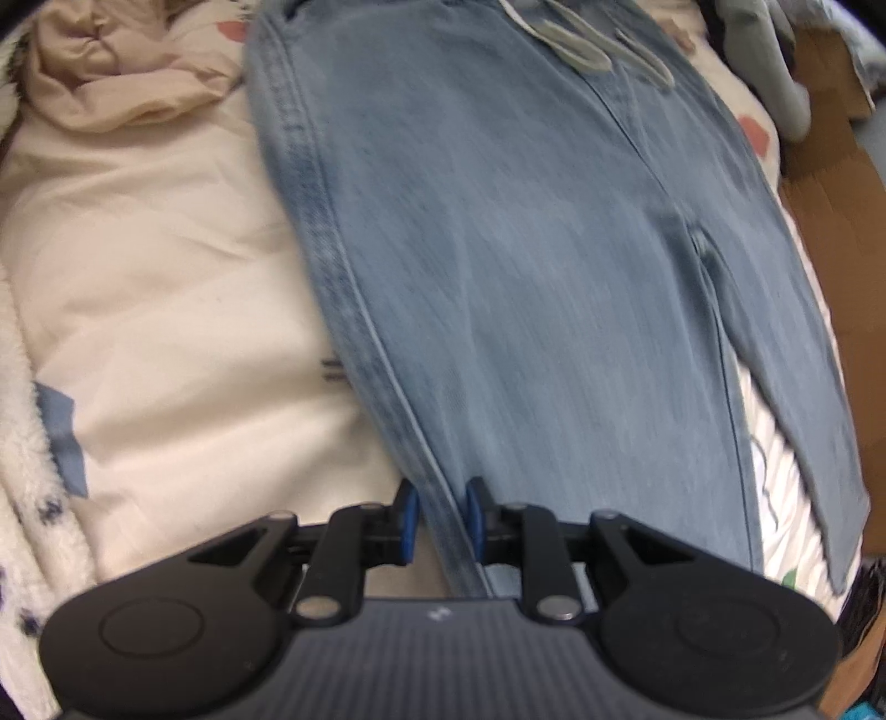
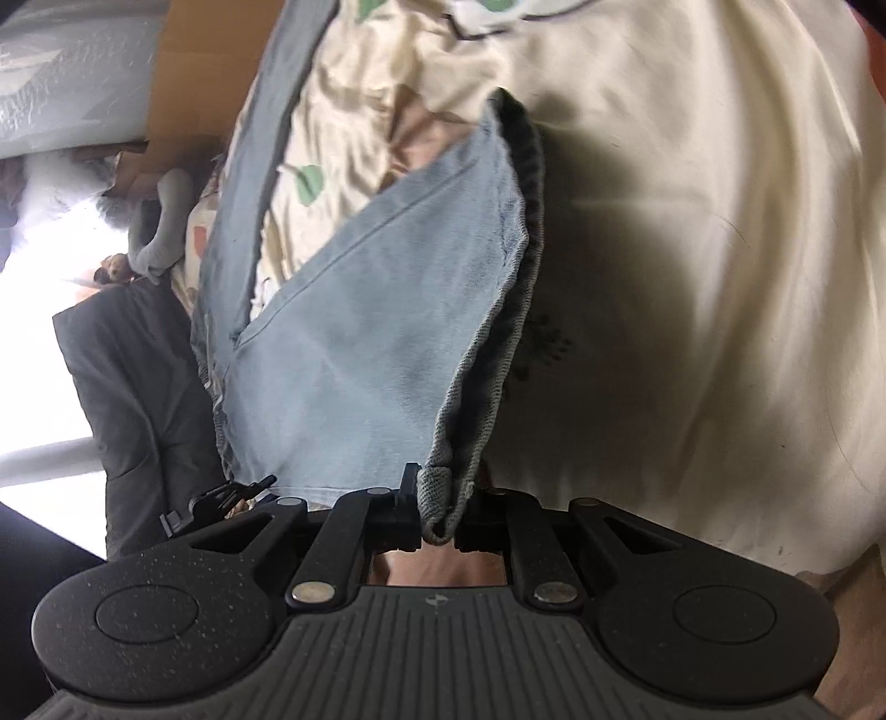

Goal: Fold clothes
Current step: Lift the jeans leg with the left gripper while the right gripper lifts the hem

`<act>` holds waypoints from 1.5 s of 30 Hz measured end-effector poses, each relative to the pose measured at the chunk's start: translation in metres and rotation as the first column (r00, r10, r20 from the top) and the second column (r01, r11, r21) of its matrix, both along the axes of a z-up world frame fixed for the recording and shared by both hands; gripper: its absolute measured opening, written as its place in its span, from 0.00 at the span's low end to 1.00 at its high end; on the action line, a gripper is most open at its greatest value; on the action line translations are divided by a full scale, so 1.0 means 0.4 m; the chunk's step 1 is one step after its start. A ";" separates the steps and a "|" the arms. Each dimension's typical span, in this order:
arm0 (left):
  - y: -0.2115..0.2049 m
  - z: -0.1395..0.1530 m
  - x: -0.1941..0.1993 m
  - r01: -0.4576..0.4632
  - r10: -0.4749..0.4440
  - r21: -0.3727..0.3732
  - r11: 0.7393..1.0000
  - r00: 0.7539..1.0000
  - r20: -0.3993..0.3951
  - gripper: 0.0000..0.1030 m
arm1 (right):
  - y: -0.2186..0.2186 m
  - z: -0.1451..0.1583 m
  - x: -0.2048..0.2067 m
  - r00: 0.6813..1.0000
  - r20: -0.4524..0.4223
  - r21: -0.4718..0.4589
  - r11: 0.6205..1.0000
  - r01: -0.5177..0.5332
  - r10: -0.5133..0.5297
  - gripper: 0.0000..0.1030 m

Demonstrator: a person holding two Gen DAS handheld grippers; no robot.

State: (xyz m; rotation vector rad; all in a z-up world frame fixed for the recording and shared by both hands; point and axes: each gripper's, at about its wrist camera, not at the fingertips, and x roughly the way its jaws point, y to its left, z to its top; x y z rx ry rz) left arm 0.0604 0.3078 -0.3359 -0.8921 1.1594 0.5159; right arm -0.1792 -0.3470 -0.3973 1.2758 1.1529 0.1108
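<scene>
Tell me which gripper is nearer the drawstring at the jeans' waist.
Neither clearly. The left gripper grips the jeans' side seam, with the drawstring at the far end. The right gripper holds a leg hem.

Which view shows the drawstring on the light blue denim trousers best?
The left wrist view: the pale grey drawstring lies looped at the waistband of the light blue denim trousers, at the top of the frame, slightly blurred. The right wrist view shows no drawstring, only a trouser hem pinched in the right tongs.
</scene>
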 end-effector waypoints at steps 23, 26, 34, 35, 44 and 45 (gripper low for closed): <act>0.091 -0.050 0.032 -0.108 0.106 0.017 0.994 0.989 0.098 0.23 | 0.002 0.153 0.053 0.992 0.072 -0.107 0.990 -0.092 0.100 0.08; 0.126 -0.053 0.037 -0.164 0.159 0.027 0.986 0.979 0.129 0.23 | -0.006 0.175 0.065 0.992 0.080 -0.097 0.991 -0.090 0.097 0.08; 0.240 -0.036 0.057 -0.303 0.285 0.082 0.949 0.941 0.181 0.16 | -0.018 0.220 0.108 0.987 0.085 -0.121 0.985 -0.124 0.134 0.08; 0.251 -0.036 0.066 -0.308 0.289 0.086 0.947 0.940 0.182 0.16 | -0.022 0.223 0.111 0.988 0.085 -0.121 0.985 -0.120 0.131 0.08; 0.310 -0.027 0.123 -0.327 0.308 0.135 0.935 0.940 0.144 0.14 | -0.029 0.255 0.128 0.988 0.093 -0.133 0.985 -0.113 0.126 0.08; 0.312 -0.027 0.138 -0.312 0.295 0.149 0.938 0.947 0.125 0.14 | -0.029 0.261 0.131 0.987 0.093 -0.138 0.984 -0.114 0.127 0.08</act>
